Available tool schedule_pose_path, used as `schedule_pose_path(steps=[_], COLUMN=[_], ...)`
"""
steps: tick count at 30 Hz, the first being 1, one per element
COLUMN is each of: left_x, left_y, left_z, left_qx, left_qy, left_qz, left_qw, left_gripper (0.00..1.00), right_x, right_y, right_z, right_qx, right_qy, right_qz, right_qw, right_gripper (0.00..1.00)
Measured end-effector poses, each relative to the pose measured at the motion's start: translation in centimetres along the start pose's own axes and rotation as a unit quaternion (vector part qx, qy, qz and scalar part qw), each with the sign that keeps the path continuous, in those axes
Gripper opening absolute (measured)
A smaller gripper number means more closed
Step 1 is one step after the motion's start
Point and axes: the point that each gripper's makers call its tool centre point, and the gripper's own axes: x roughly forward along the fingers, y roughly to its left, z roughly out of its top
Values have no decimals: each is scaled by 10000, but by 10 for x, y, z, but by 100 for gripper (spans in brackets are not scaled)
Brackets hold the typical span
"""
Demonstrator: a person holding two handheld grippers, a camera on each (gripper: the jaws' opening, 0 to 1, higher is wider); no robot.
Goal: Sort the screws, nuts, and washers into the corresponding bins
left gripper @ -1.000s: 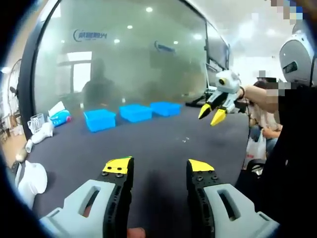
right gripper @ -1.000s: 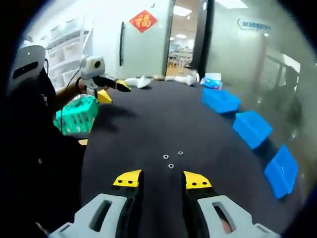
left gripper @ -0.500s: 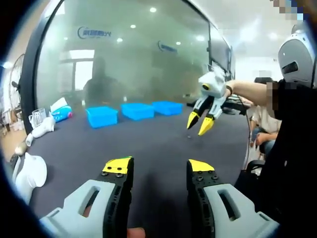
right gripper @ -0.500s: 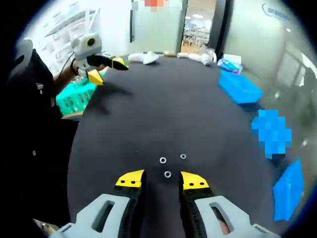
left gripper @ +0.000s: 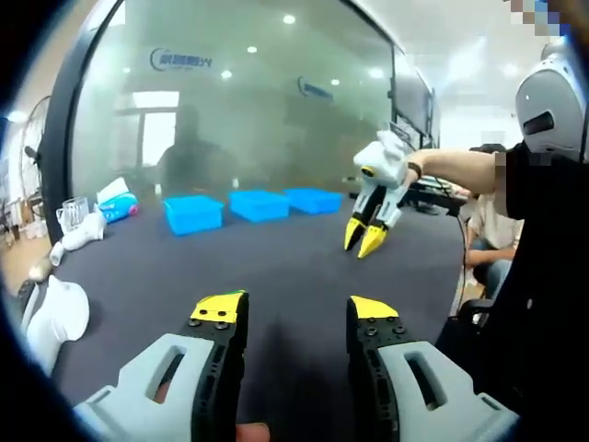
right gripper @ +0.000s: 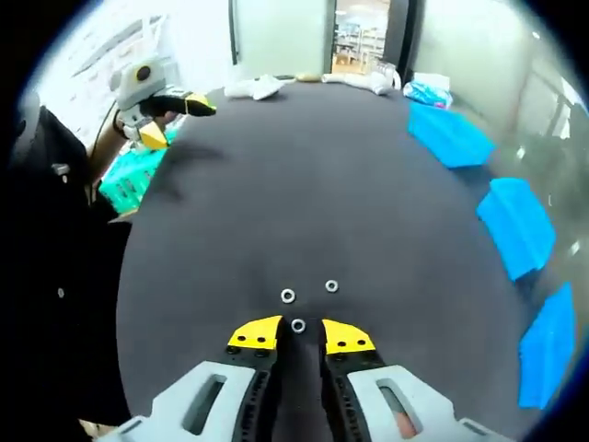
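Note:
Three small silver rings, nuts or washers, lie on the dark table: one (right gripper: 298, 325) just ahead of the gap between my right gripper's (right gripper: 296, 339) tips, two more (right gripper: 288, 296) (right gripper: 331, 285) a little beyond. The right gripper's jaws are narrowed but apart, with nothing between them. In the left gripper view this right gripper (left gripper: 365, 241) points down at the table. My left gripper (left gripper: 294, 313) stands open and empty above the table, and appears far left in the right gripper view (right gripper: 170, 109). Three blue bins (left gripper: 193, 214) (left gripper: 259, 204) (left gripper: 310, 199) line the far edge.
In the right gripper view the bins (right gripper: 448, 136) (right gripper: 515, 226) (right gripper: 550, 345) run along the right. A green basket (right gripper: 129, 175) sits off the table's left edge. White objects (left gripper: 55, 318) (left gripper: 78, 235) lie at the table's end, with glass wall behind. A person's dark sleeve (left gripper: 543, 276) is at right.
The right gripper has dropped toward the three rings and its jaws have narrowed; the nearest ring now lies just ahead of its tips. The left gripper stays open and has barely moved.

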Motion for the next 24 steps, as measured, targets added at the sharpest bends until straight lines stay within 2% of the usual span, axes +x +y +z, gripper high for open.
schedule_pose_path(steps=[2, 9, 17, 20, 24], left_x=[0, 2, 0, 0, 1], left_y=[0, -1, -1, 0, 0], left_z=[0, 0, 0, 3, 6], left_qx=[10, 16, 27, 29, 32], left_qy=[4, 17, 37, 19, -15], left_qz=[-5, -7, 16, 34, 41], left_qw=[10000, 10000, 10000, 10000, 10000], left_gripper=[42, 42, 42, 41, 41], right_x=[0, 1, -2, -8, -25], right_y=[1, 8, 7, 5, 0], right_z=[0, 1, 0, 1, 5], right_qx=[53, -283, -203, -104, 59], right_qy=[3, 85, 14, -165, -681], right_qz=[4, -124, -143, -228, -571], right_qw=[10000, 9995, 9997, 9995, 9960], right_gripper=[11, 4, 4, 4, 0])
